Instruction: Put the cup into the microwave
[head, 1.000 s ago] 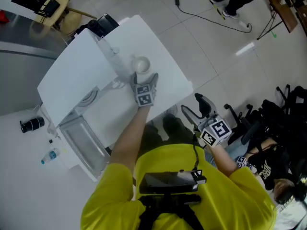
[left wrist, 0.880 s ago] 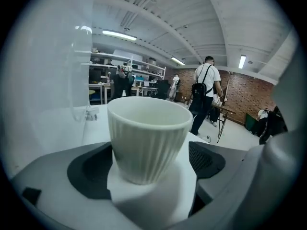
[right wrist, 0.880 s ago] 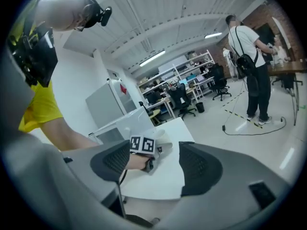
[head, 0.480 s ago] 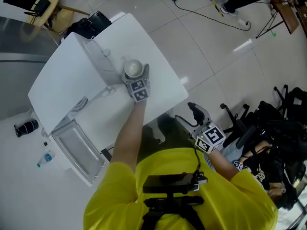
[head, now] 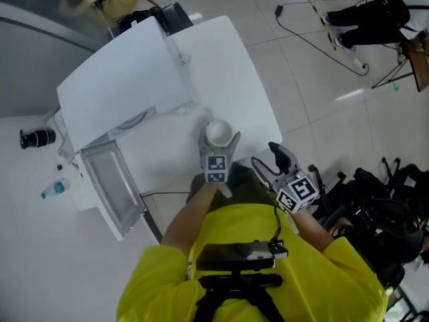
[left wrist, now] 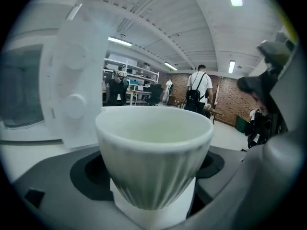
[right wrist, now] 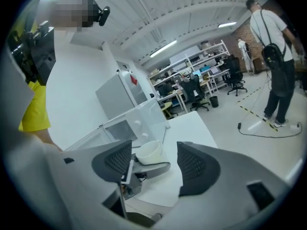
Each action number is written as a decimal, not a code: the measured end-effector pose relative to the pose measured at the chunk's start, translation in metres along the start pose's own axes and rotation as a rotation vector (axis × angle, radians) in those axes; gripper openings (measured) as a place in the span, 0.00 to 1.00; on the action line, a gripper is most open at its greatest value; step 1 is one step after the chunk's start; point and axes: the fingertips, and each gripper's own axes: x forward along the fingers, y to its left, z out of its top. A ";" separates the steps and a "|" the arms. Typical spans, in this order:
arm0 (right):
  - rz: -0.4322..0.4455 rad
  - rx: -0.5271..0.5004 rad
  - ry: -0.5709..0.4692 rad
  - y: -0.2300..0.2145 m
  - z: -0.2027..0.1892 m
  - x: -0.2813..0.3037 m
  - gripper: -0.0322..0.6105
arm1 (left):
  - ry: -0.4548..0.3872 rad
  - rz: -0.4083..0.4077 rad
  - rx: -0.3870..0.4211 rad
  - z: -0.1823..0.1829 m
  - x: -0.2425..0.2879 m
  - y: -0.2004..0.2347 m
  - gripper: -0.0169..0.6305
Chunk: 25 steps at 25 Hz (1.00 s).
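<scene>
While we look steeply down, the white cup sits upright in the left gripper, whose 2 jaws press on its ribbed sides from either flank. From the left gripper view the cup fills the middle of the frame, pale inside and, as far as we can see, with nothing in it. It is held over the near edge of the white table, close to the corner on the person's right and well apart from the microwave.

We see the microwave along the table's left side, its door swung open and jutting past the near left corner. In the left gripper view its control panel with 2 round knobs stands just left of the cup.

Off the table's near right corner we find the right gripper, just beside the left one but not touching it. Its 2 jaws stand wide apart and are closing, with nothing between them (the cup and the left gripper show farther off through the gap in the right gripper view).

Beside the table on the left we note a small bottle lying on the floor, and a person with a backpack stands far back in the room.
</scene>
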 end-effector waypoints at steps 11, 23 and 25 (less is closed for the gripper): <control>0.285 -0.086 0.161 0.127 -0.021 0.104 0.53 | -0.094 0.339 0.005 0.028 -0.129 0.225 0.74; 0.318 -0.085 0.252 0.181 -0.055 0.131 0.53 | -0.144 0.449 -0.046 0.055 -0.099 0.383 0.74; 0.309 -0.090 0.242 0.180 -0.053 0.134 0.53 | -0.156 0.441 -0.064 0.052 -0.095 0.386 0.74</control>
